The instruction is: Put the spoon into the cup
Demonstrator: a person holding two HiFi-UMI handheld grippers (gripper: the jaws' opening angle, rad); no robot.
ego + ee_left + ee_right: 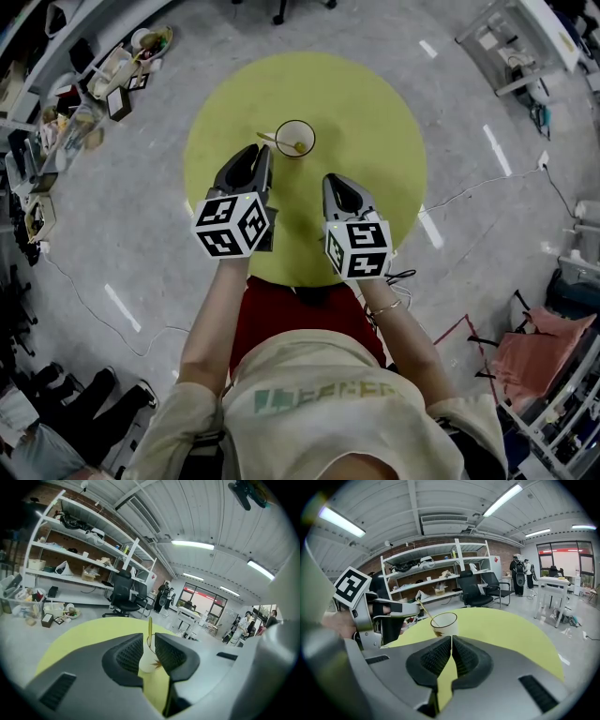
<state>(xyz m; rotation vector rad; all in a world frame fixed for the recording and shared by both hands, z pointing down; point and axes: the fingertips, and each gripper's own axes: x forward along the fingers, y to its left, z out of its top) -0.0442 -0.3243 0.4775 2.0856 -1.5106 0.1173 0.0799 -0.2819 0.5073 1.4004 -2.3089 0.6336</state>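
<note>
A pale cup [295, 139] stands upright on the far part of the round yellow table [375, 141]. The spoon [269, 139] rests inside it, its thin handle leaning out over the rim to the left. My left gripper [261, 150] hovers just short of the cup on its left; its jaws stand a little apart and hold nothing. Between them I see the cup [146, 658] and the spoon handle [150, 626]. My right gripper [331, 180] is nearer me, to the cup's right, with its pads pressed together and empty. From there the cup [444, 624] lies straight ahead.
Grey floor surrounds the table. Boxes and clutter [112, 75] lie at the far left, a cable [469, 192] runs to the right, and a reddish chair [544, 352] stands at the near right. Shelving [436, 573] and an office chair [124, 595] stand beyond the table.
</note>
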